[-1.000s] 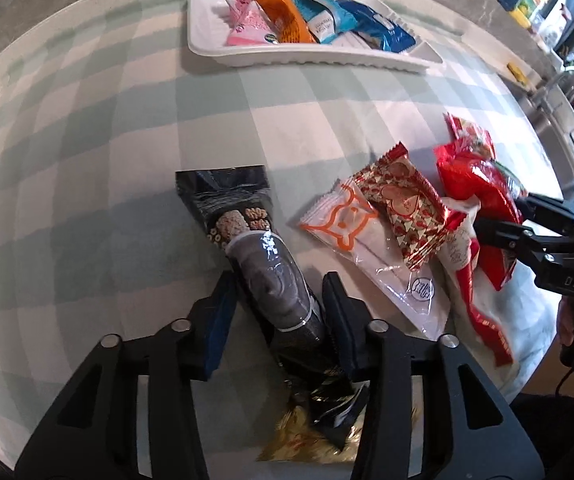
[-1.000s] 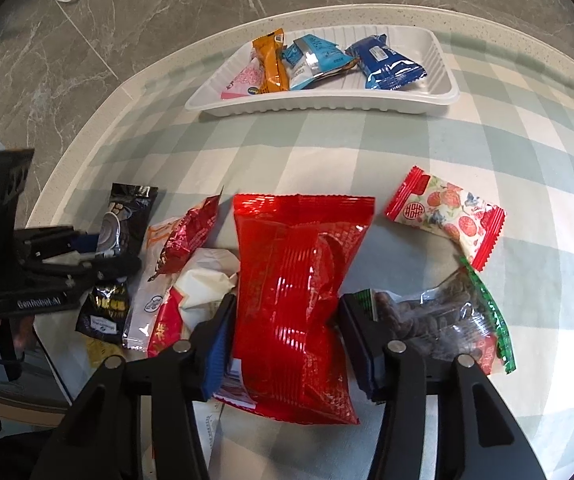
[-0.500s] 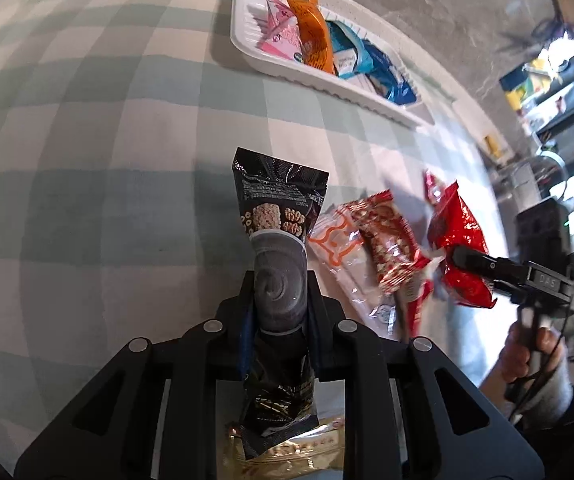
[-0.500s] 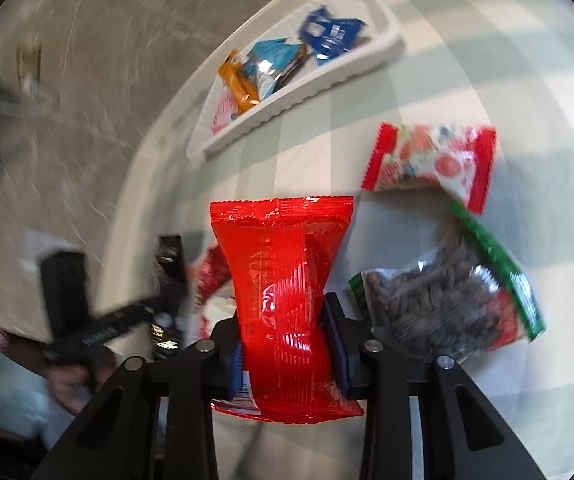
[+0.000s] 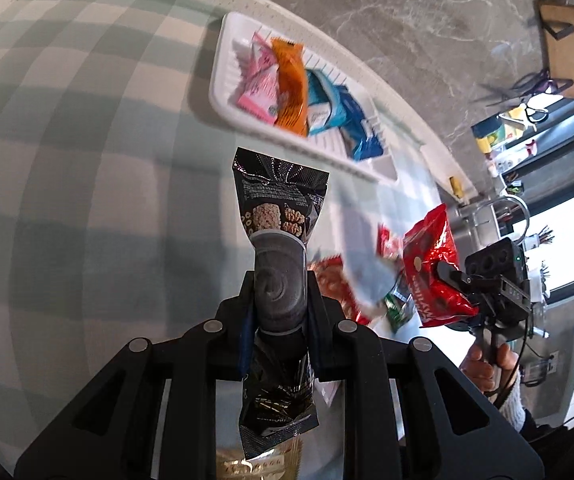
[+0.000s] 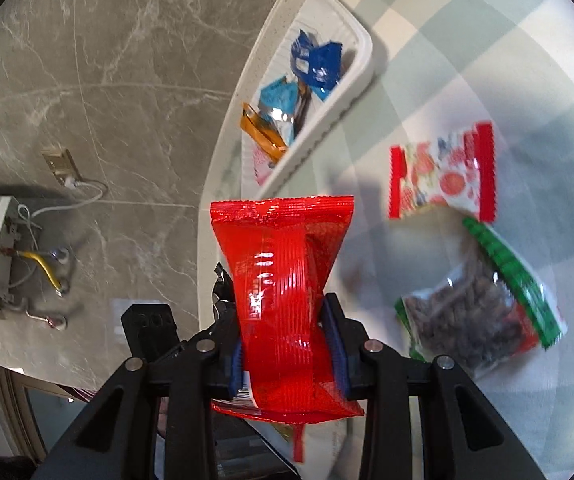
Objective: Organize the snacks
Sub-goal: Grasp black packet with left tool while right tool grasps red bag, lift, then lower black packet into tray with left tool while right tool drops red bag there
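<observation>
Both packets are now hanging clear of the bench, where a second ago each was lying on the checked cloth with an open tool around it. Since then the left tool [image 5: 279, 300] has been closing and is now pinching the black snack packet [image 5: 277, 216] at its middle, and the right tool [image 6: 287, 344] has likewise been closing and is gripping the red snack packet [image 6: 283, 280] across its waist.

By my judgement the pick-up step is done and the carry is beginning. Next, each packet needs bringing over the white tray [image 5: 223, 92] at the far edge of the bench and letting go inside its rim. Pink, orange and blue packets are already filling much of that tray, so the bare end looks the likelier landing spot.

Other snacks are still waiting on the cloth: a strawberry-print packet [image 6: 443, 176] and a green-edged bag of dark pieces [image 6: 475, 316] beside the right tool. Neither is blocking the path, though the two tools arriving together may be crowding each other at the tray.
</observation>
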